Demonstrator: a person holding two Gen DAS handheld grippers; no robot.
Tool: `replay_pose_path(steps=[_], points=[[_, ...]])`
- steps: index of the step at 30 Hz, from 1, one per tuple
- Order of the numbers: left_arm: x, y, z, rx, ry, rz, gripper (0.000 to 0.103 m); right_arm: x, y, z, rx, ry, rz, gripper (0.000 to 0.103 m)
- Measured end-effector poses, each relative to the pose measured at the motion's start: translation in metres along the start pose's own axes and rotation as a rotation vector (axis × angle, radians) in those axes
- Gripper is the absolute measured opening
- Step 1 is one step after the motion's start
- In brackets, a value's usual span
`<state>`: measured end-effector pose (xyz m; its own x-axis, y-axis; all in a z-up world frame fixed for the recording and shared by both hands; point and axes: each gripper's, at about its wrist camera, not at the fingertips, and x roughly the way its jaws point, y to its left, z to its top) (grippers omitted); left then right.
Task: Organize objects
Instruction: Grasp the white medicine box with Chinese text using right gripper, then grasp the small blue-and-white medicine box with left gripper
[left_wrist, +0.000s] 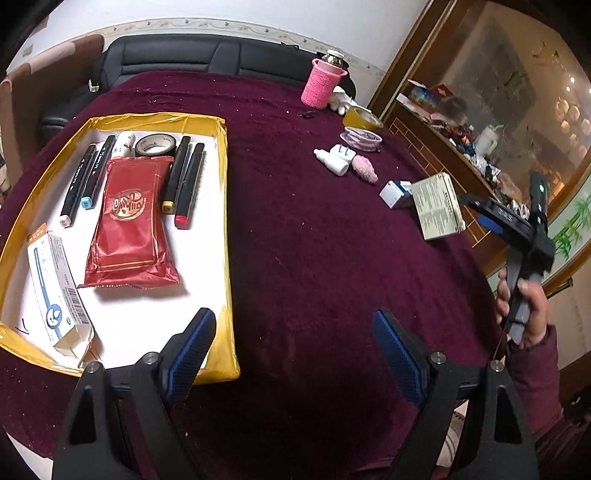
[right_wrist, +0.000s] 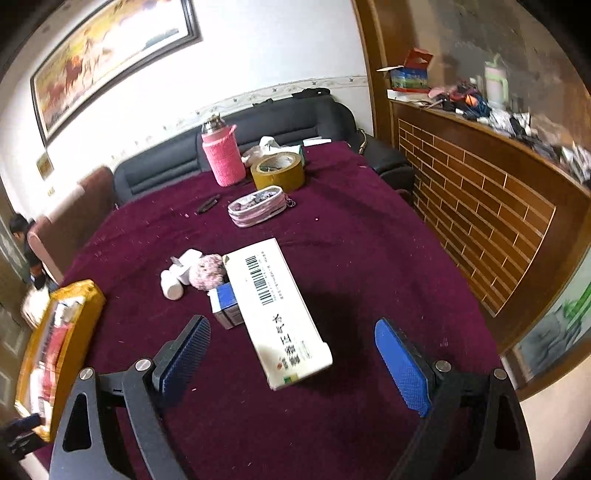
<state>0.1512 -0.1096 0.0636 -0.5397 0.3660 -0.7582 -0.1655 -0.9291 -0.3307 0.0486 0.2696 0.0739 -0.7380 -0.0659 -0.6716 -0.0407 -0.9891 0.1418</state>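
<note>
A yellow-rimmed tray (left_wrist: 226, 192) at the left holds several markers (left_wrist: 184, 184), a red packet (left_wrist: 129, 221), a black tape roll (left_wrist: 155, 144) and a white medicine box (left_wrist: 55, 291). My left gripper (left_wrist: 293, 317) is open and holds nothing, above the maroon cloth just right of the tray's near corner. A long white box with a barcode (right_wrist: 273, 310) lies on a small blue-and-white box (right_wrist: 225, 304). My right gripper (right_wrist: 291, 325) is open, one finger on each side of the long box's near end without touching it. In the left wrist view a hand holds the right gripper (left_wrist: 480, 214) near that box (left_wrist: 437, 206).
A white dropper bottle (right_wrist: 171, 284), a white plug (right_wrist: 186, 262) and a pink fuzzy thing (right_wrist: 208, 271) lie behind the boxes. Farther back are a striped pouch (right_wrist: 256, 206), a brown tape roll (right_wrist: 279, 171) and a pink-sleeved flask (right_wrist: 221, 155). A wooden counter (right_wrist: 480, 206) stands on the right.
</note>
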Motion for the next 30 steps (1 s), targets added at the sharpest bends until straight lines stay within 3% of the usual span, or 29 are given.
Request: replay_pose_path(steps=[8,13,14,15,17,24,27,30], points=[[0.001,-0.011,0.001,0.023,-0.012,-0.014,0.086,0.031,0.006,0.003,-0.013,0.031,-0.005,0.094],[0.004,-0.036,0.012,0.118,-0.018,-0.025,0.086,0.044,0.013,0.000,-0.049,0.028,-0.005,0.092],[0.004,-0.041,0.015,0.137,-0.021,-0.023,0.086,0.045,0.014,-0.001,-0.058,0.026,-0.004,0.084],[0.007,-0.049,0.020,0.170,-0.027,-0.016,0.086,0.047,0.015,-0.002,-0.064,0.029,0.001,0.065],[0.012,-0.063,0.030,0.219,-0.041,-0.008,0.086,0.049,0.014,-0.006,-0.057,0.037,0.016,0.047],[0.055,-0.121,0.073,0.432,-0.111,0.024,0.086,0.035,-0.024,-0.022,0.094,-0.058,0.091,0.045],[0.091,-0.147,0.091,0.510,-0.068,0.028,0.086,0.031,-0.053,-0.027,0.226,-0.072,0.147,0.045],[0.123,-0.167,0.104,0.542,-0.023,0.009,0.085,0.027,-0.069,-0.027,0.280,-0.095,0.141,0.045]])
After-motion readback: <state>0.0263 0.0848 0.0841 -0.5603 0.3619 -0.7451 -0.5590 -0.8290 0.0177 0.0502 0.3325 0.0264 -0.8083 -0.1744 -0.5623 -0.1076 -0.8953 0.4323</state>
